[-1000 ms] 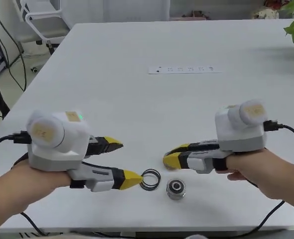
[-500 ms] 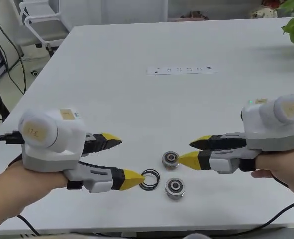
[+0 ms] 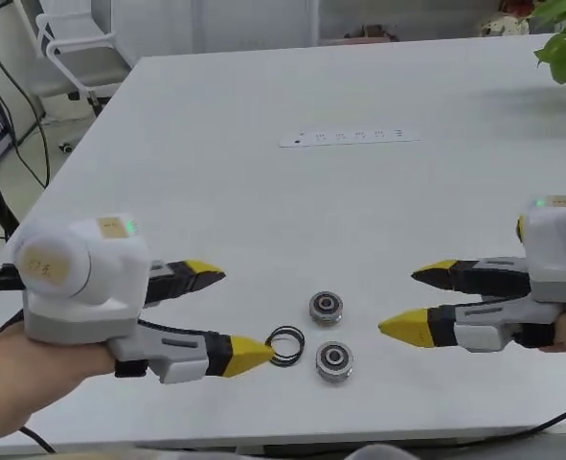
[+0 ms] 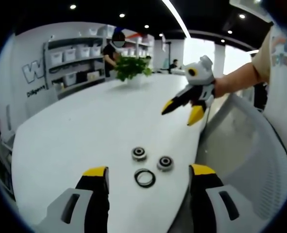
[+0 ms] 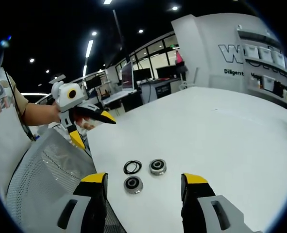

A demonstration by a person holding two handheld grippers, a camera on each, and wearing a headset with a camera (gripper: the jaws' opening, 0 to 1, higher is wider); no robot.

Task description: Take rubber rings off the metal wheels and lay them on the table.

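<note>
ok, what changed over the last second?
The right gripper pulled away to the person's right, jaws now open, uncovering the far wheel on the table. The left gripper stayed open beside the rubber rings; rings and near wheel did not move.

Bright, even overhead light washing white table (image 3: 263,192); soft, faint shadows lying under metal wheels (image 3: 326,307). Ceiling lights (image 5: 89,48) glaring against dark ceiling in gripper views. Fisheye bending straight lines strongly toward edges. Head view showing sharp, undistorted.
</note>
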